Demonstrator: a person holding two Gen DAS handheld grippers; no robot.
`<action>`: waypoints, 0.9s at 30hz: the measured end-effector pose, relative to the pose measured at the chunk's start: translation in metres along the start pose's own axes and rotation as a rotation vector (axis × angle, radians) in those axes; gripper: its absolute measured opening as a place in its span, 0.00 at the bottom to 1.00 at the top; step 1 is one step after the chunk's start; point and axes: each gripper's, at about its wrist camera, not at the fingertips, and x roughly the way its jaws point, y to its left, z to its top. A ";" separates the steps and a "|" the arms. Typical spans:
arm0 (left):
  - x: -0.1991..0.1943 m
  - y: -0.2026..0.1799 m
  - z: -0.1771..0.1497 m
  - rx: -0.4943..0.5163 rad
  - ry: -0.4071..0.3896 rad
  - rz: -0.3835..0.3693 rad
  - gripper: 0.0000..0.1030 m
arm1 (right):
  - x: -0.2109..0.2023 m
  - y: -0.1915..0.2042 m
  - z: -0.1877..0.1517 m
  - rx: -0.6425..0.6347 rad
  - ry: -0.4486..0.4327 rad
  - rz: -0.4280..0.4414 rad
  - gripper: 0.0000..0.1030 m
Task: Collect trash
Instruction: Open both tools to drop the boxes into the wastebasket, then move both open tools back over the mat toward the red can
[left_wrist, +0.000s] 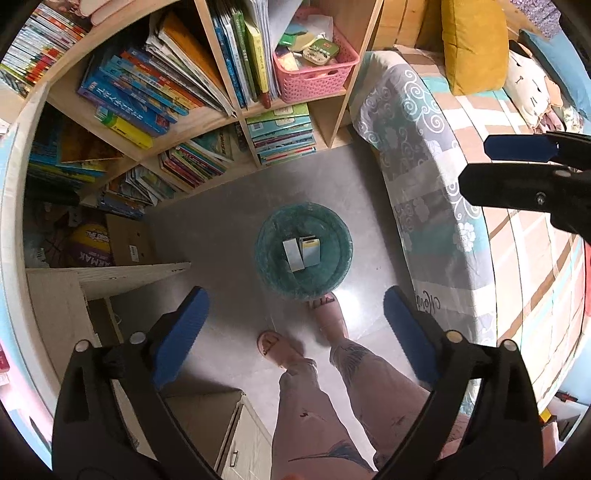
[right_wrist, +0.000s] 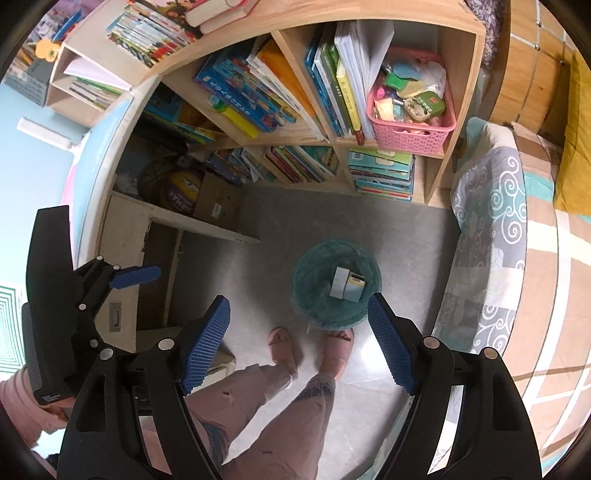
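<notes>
A grey tiled floor (left_wrist: 229, 221) lies between a wooden bookshelf (left_wrist: 236, 118) crammed with picture books and a bed (left_wrist: 517, 240) under a patchwork quilt with grey swirls. On the floor stands a round bin (left_wrist: 266, 251) lined with a teal bag, and inside it lie two small cartons (left_wrist: 301, 253) side by side, one pale grey, one with a yellow and dark top; any print on them is too small to read. A person's legs in pale pink trousers and pink slippers (left_wrist: 271, 345) stand just beside the bin, cut off by the lower edge.

The left gripper (left_wrist: 295, 325) points straight down over the floor, its jaws spread wide with nothing between them. The right gripper (right_wrist: 299, 339) also has its jaws well apart and empty.

A pink basket (right_wrist: 410, 133) of odds and ends sits on the shelf. Below the shelf, beside a cardboard box (right_wrist: 218, 205), a dark ball (left_wrist: 90, 243) shows letters reading "ARMAK", the start hidden. Book spines carry writing too blurred to make out. Script on the quilt's edge is upside down and unclear.
</notes>
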 end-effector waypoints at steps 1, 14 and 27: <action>-0.003 0.000 -0.001 0.000 -0.005 0.001 0.92 | -0.001 0.001 -0.001 -0.004 0.000 0.002 0.75; -0.044 0.005 -0.024 -0.040 -0.062 0.020 0.93 | -0.025 0.028 -0.002 -0.116 -0.023 0.026 0.85; -0.101 0.042 -0.060 -0.175 -0.160 0.058 0.94 | -0.038 0.089 0.017 -0.285 -0.021 0.069 0.87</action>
